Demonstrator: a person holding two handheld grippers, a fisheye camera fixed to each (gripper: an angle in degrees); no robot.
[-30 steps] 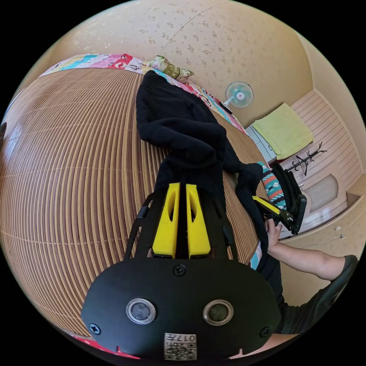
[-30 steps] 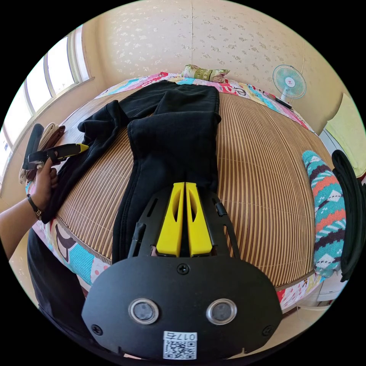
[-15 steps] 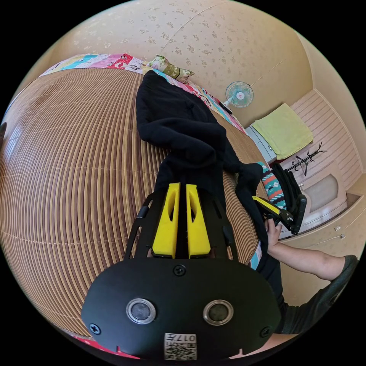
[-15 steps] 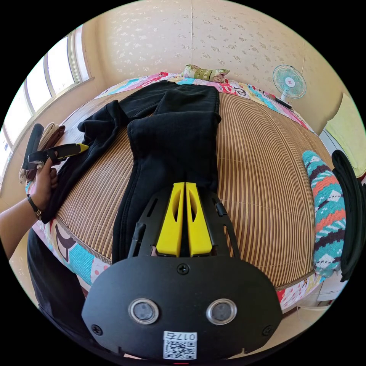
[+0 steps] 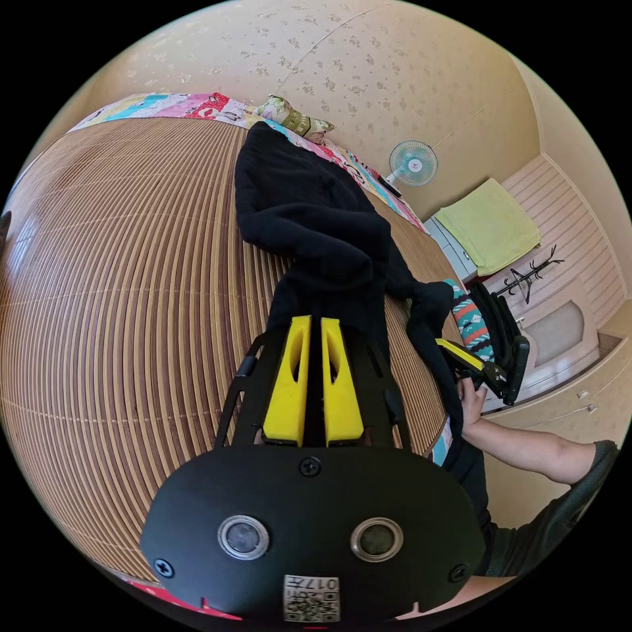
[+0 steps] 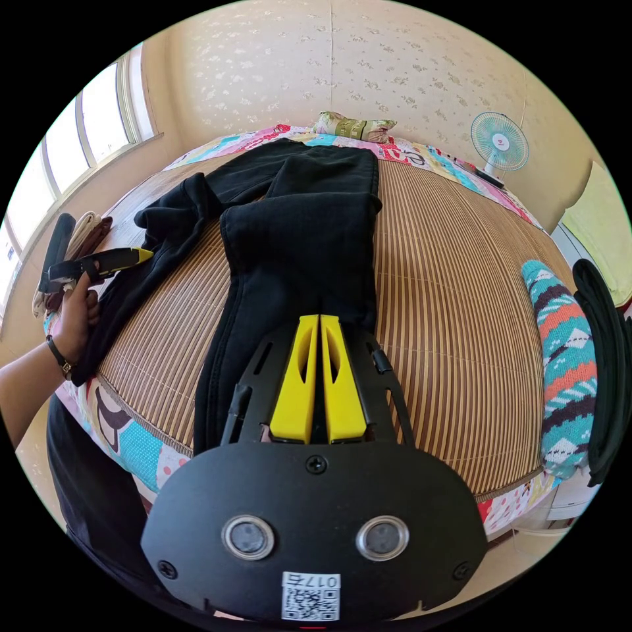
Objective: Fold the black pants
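Note:
The black pants [image 5: 309,204] lie lengthwise on a bamboo mat [image 5: 131,263] that covers a bed. The waist is toward the far pillow and the two legs run toward me. My left gripper [image 5: 311,320] has its yellow jaws shut on the end of one leg. In the right gripper view the pants [image 6: 303,217] spread into two legs, and my right gripper [image 6: 319,318] is shut on the nearer leg's end. The left gripper [image 6: 135,253] appears there at the other leg's end, held in a hand. In the left gripper view the right gripper [image 5: 451,347] pinches the far leg at the bed's edge.
A pillow [image 6: 355,125] and a quilt border lie at the bed's far end, with a fan [image 6: 499,141] by the wall. A teal patterned cloth [image 6: 566,368] and dark clothes sit at the right edge. A green towel [image 5: 490,224] covers a cabinet. Folded clothes [image 6: 79,237] rest near the window.

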